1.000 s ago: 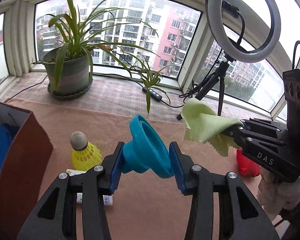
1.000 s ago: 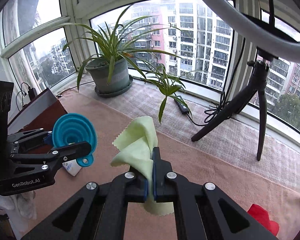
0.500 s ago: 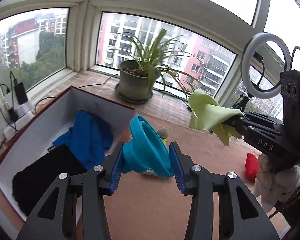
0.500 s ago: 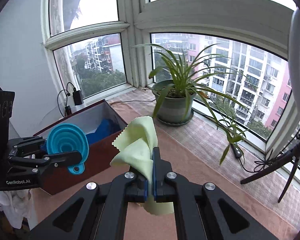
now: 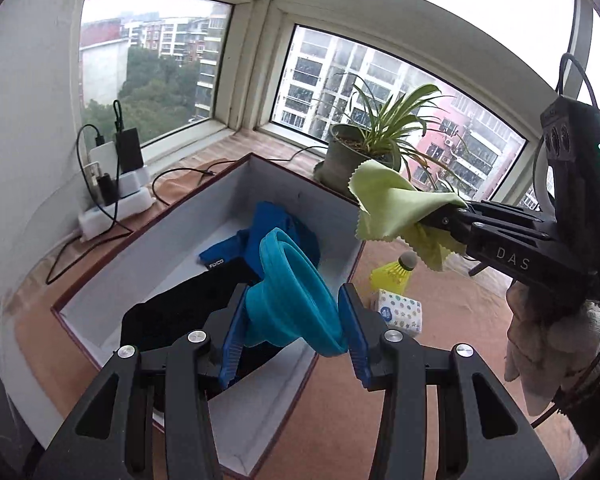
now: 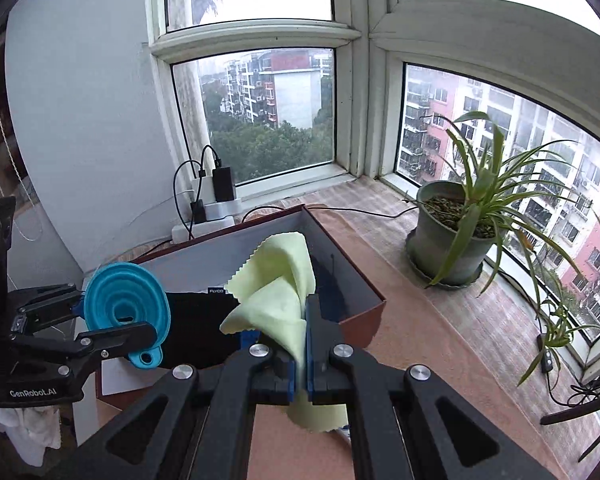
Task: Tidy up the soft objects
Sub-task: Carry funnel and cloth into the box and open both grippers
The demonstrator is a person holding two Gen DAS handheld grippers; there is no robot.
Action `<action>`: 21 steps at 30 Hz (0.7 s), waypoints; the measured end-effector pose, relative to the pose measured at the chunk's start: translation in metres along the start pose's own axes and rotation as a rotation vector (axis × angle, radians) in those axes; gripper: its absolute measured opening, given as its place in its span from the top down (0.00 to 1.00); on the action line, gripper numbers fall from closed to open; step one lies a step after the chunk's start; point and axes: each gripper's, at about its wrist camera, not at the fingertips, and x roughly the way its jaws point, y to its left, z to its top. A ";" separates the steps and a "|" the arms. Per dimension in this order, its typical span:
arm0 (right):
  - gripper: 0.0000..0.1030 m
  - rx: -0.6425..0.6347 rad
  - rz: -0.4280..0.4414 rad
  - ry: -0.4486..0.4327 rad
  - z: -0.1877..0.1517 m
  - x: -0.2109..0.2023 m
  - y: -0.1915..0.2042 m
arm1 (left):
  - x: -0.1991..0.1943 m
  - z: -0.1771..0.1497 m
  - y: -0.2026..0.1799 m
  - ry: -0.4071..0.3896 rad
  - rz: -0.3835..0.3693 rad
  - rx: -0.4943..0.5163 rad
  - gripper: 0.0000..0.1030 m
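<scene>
Carrying two soft things toward the box (image 5: 162, 236), both grippers hang above it. The left gripper (image 5: 292, 330) pinches a blue funnel (image 5: 296, 300) over the box's near end, likely for dropping beside the dark clothes (image 5: 180, 312). The right gripper (image 6: 300, 344) is clamped on a green cloth (image 6: 278, 284) over the box's right wall.
</scene>
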 end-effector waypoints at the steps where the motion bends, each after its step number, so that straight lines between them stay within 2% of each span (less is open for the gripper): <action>1: 0.97 0.006 0.004 0.011 0.003 0.008 0.003 | 0.002 -0.001 0.002 0.005 0.007 -0.002 0.58; 8: 0.97 0.093 0.072 0.149 0.017 0.062 0.004 | 0.013 -0.009 0.016 0.051 0.039 -0.016 0.58; 12: 0.95 0.113 0.067 0.207 0.016 0.082 0.005 | 0.017 -0.011 0.020 0.077 0.041 -0.017 0.55; 14: 0.88 0.126 0.089 0.227 0.014 0.088 0.005 | 0.018 -0.011 0.022 0.085 0.046 -0.019 0.52; 15: 0.76 0.131 0.095 0.230 0.014 0.089 0.005 | 0.017 -0.011 0.023 0.085 0.047 -0.024 0.52; 16: 0.58 0.132 0.095 0.228 0.015 0.090 0.005 | 0.017 -0.010 0.024 0.087 0.049 -0.030 0.51; 18: 0.40 0.125 0.081 0.207 0.016 0.087 0.006 | 0.018 -0.009 0.026 0.094 0.052 -0.040 0.49; 21: 0.40 0.134 0.095 0.195 0.017 0.082 0.004 | 0.016 -0.008 0.029 0.087 0.057 -0.052 0.43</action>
